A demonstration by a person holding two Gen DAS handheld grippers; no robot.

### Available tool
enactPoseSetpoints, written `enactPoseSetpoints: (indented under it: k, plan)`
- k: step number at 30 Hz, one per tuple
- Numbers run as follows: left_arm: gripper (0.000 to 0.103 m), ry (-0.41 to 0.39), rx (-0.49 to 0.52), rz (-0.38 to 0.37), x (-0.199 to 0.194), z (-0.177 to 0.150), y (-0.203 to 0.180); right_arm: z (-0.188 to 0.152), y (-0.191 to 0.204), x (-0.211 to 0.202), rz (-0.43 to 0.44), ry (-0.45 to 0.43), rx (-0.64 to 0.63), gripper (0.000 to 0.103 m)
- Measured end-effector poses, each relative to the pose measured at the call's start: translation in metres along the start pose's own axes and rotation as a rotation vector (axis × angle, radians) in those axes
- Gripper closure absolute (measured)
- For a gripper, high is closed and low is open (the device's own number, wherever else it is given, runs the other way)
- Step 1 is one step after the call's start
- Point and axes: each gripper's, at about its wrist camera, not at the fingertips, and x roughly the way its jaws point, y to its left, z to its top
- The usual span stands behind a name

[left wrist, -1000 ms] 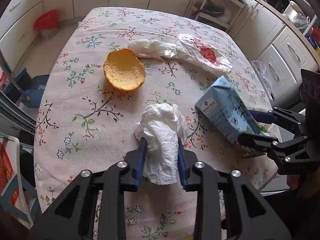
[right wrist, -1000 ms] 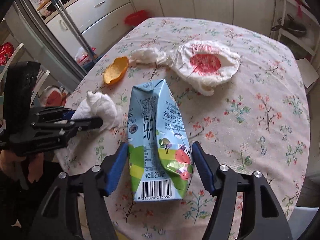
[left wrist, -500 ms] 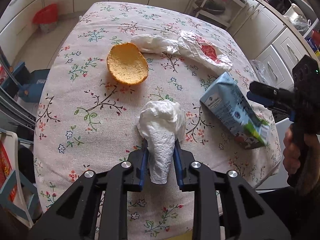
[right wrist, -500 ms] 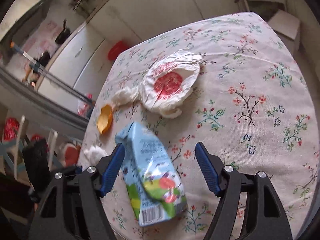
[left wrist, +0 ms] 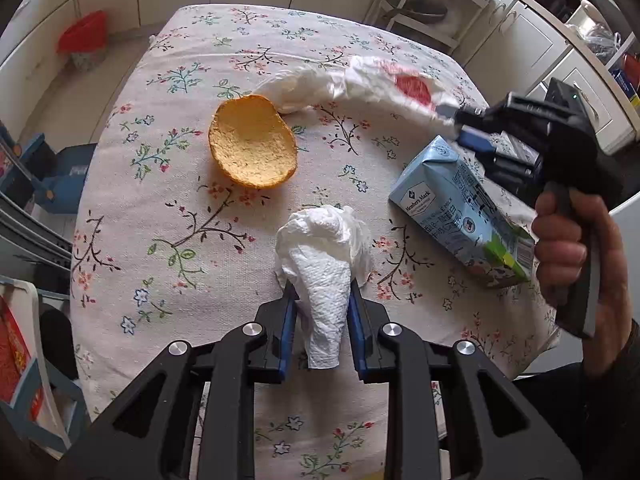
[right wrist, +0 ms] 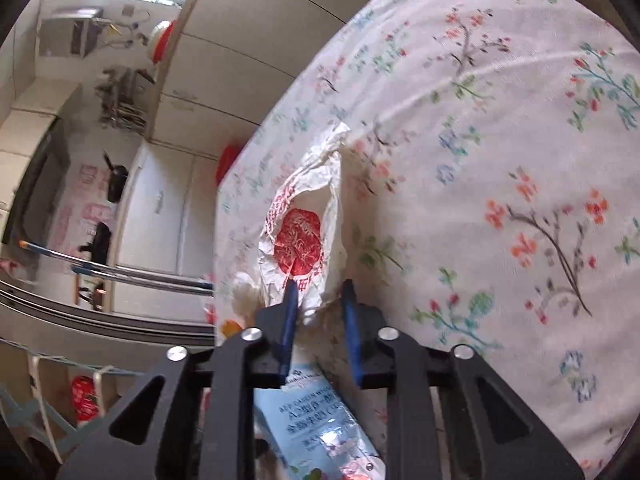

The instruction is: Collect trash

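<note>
My left gripper [left wrist: 322, 300] is shut on a crumpled white paper towel [left wrist: 324, 256] near the table's front edge. An orange peel [left wrist: 253, 146] lies further back on the left. A white plastic bag with a red print [left wrist: 384, 86] lies at the back right. My right gripper [right wrist: 319, 300] has closed on the near edge of that bag [right wrist: 304, 224]; it also shows in the left wrist view [left wrist: 454, 118]. The blue milk carton [left wrist: 460, 208] lies on the table at the right, below the right gripper [right wrist: 320, 420].
The table [left wrist: 160, 184] has a floral cloth. White cabinets stand behind and to the right. A red bin [left wrist: 82, 40] sits on the floor at the back left. A blue stool [left wrist: 52, 176] stands at the left.
The right gripper let go of the milk carton, moved to the back of the table and closed on the printed bag's edge. The left gripper stays shut on the paper towel.
</note>
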Motion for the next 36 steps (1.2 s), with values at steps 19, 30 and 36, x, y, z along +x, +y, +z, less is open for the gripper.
enactPoseSetpoints:
  k: [19, 30, 36]
  plan:
    - [0.069, -0.004, -0.091, -0.024, -0.015, -0.01, 0.033, -0.004, -0.008, -0.04, -0.064, 0.032, -0.034, 0.033]
    - [0.061, -0.11, -0.093, 0.071, -0.024, -0.015, 0.024, -0.092, 0.074, -0.004, -0.37, 0.144, -0.722, 0.025]
    - [0.061, -0.098, -0.102, 0.076, -0.018, -0.013, 0.027, -0.117, 0.073, 0.013, -0.527, 0.146, -0.943, 0.03]
